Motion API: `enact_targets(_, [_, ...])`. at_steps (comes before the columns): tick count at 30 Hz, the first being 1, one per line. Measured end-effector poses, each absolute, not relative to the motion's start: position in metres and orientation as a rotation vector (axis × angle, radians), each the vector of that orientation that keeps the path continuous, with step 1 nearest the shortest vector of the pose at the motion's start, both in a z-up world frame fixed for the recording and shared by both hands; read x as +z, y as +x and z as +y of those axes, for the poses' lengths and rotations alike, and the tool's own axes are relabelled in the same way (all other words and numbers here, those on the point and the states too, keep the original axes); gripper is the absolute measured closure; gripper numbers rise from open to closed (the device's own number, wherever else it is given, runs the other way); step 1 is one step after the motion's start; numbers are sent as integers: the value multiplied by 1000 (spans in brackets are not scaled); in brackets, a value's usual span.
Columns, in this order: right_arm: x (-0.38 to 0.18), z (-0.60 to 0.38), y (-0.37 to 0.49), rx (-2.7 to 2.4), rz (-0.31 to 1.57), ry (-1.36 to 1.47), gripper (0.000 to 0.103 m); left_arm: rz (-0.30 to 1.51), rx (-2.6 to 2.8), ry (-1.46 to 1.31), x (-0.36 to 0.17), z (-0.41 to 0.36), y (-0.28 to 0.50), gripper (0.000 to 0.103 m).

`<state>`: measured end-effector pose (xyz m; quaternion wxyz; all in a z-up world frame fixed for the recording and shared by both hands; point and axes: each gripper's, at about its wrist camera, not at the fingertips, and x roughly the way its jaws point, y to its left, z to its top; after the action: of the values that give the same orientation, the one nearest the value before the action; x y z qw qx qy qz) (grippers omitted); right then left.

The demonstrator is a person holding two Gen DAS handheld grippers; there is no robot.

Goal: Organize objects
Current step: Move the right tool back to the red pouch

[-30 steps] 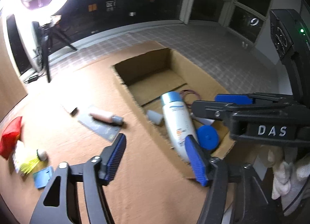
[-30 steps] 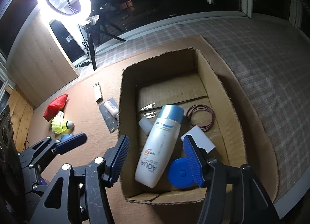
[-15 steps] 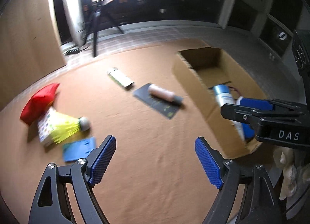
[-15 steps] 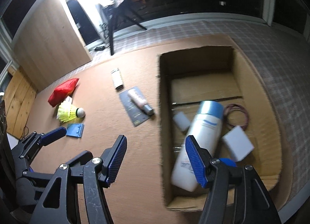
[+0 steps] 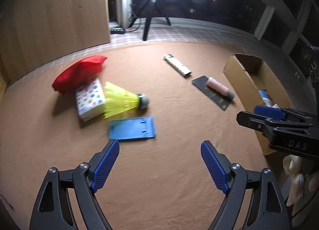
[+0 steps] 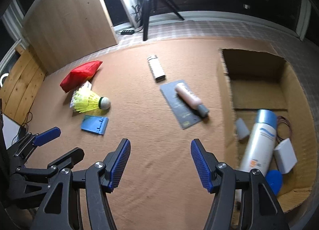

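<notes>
While we hold both claws over the brown carpet (image 6: 139, 170), which looks fuzzy and matte, the room around us is dark, with night windows, a checked floor, a pale wood panel (image 5: 51, 11) and a tripod (image 6: 147, 11) under a bright lamp.

Our left claw (image 5: 159, 167) is spread wide with nothing in it, and so is our right claw (image 6: 160, 165); both have ribbed blue pads. In the left view the right claw's black body reads "DAS".

Loose on the carpet: a red pouch (image 6: 80, 75), a patterned little box (image 5: 90, 98), a yellow shuttlecock (image 6: 90, 101), a flat blue plastic piece (image 6: 93, 124), a white lighter (image 6: 156, 67), and a pink tube (image 6: 190, 99) lying on a dark card (image 6: 179, 110).

The cardboard box (image 6: 226, 94) sits to the right. Inside we see a white bottle (image 6: 259, 144) with a blue cap and an orange label we can't read, a hair tie, a white block and a blue lid.
</notes>
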<state>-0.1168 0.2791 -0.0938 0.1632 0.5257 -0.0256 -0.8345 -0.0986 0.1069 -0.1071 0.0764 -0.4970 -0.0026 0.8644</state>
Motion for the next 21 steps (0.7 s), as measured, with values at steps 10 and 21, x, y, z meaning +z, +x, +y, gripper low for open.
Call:
enact_targets(10, [-98, 253, -119, -2351, -81, 1478, 44, -65, 2642, -1512, -108, 51, -93, 17])
enact_targets(21, [-99, 240, -124, -2336, -146, 1432, 44, -178, 2676, -1539, -107, -21, -114, 17])
